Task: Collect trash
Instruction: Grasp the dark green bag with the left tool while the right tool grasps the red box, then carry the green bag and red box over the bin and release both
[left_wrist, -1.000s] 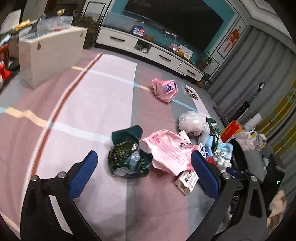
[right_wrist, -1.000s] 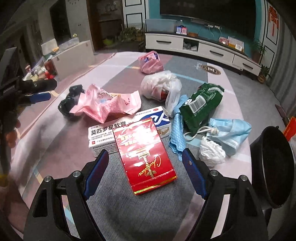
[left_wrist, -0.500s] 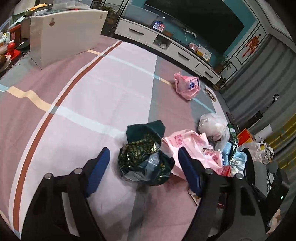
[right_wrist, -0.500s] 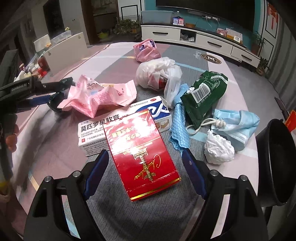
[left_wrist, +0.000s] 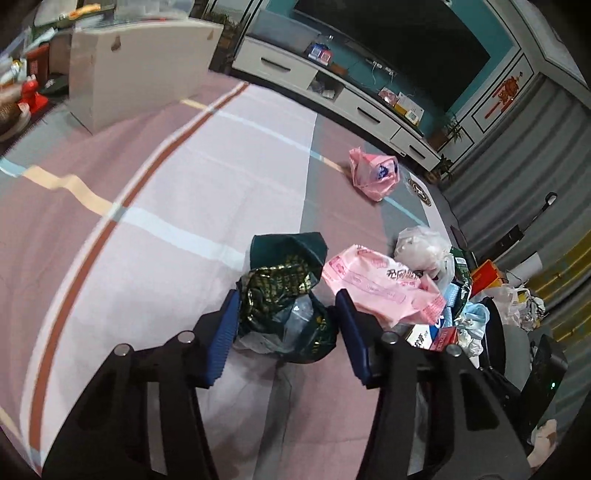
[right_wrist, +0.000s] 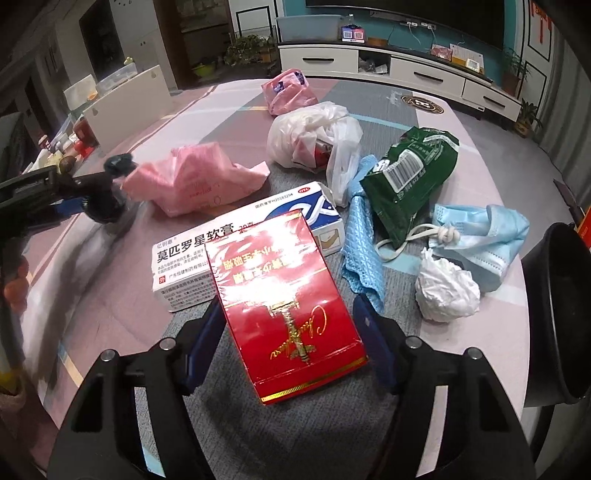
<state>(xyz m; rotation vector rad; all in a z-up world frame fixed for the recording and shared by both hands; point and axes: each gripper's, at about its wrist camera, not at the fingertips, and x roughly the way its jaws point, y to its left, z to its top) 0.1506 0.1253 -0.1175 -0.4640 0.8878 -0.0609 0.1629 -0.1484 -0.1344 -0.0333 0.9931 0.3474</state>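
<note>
My left gripper straddles a crumpled dark green wrapper on the striped table cloth. Its jaws are closing and both blue pads touch the wrapper's sides. In the right wrist view that gripper shows at the left, blurred. My right gripper hangs over a glossy red box that leans on a white medicine box. Its jaws are closing with the red box between them, and a thin gap shows at the right pad.
Around the boxes lie a pink bag, a white plastic bag, a green pouch, a blue cloth, a blue mask and a tissue ball. A black bin stands at the right edge. Another pink bag lies farther back.
My left gripper has come forward over the green wrapper and its jaws have narrowed onto it. The right jaws have narrowed around the red box, which has not moved.
</note>
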